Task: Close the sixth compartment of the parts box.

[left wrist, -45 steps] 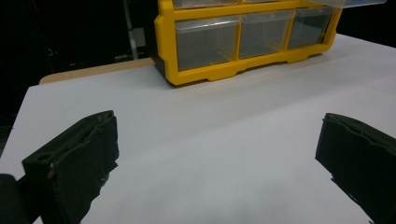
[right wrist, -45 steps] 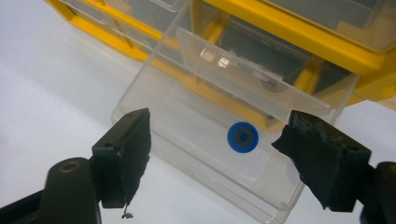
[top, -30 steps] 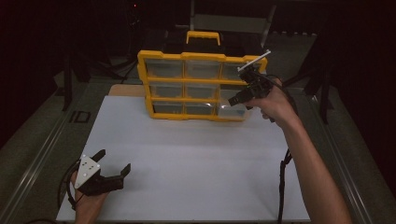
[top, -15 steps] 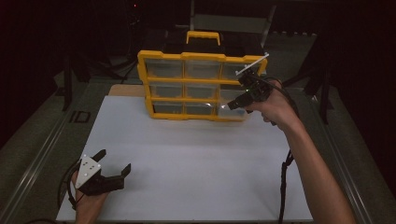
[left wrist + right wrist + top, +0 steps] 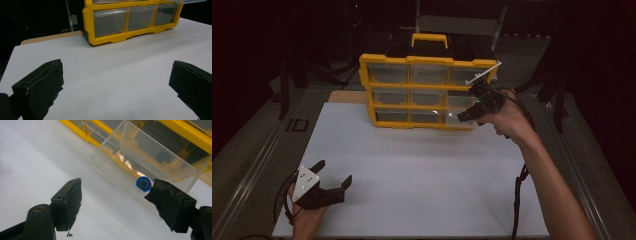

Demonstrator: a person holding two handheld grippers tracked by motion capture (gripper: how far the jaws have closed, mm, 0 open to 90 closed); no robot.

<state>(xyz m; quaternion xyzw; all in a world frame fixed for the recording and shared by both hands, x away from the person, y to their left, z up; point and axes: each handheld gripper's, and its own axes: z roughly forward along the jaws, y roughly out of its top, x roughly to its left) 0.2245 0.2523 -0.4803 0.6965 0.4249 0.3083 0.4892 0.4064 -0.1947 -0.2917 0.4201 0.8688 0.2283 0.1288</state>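
A yellow organiser (image 5: 427,86) with clear drawers stands upright at the back of the white table (image 5: 422,170). Its yellow frame (image 5: 110,38) also shows in the left gripper view. One clear drawer (image 5: 140,160) is pulled out at the organiser's lower right, and a small blue round part (image 5: 143,183) lies inside it. My right gripper (image 5: 464,114) is at that drawer, open, with nothing held between its jaws (image 5: 117,202). The blue part sits just behind the drawer's clear wall, close to the right jaw. My left gripper (image 5: 331,186) rests open at the table's front left (image 5: 115,85).
The organiser has a black top and a yellow handle (image 5: 429,39). A wooden board edge (image 5: 343,96) shows behind the white surface at the left. Metal rails (image 5: 257,165) run along the table's sides. The right gripper's cable (image 5: 517,200) hangs beside the forearm.
The right hand and its gripper have shifted slightly lower toward the organiser's bottom right drawer. The left gripper has stayed in place.
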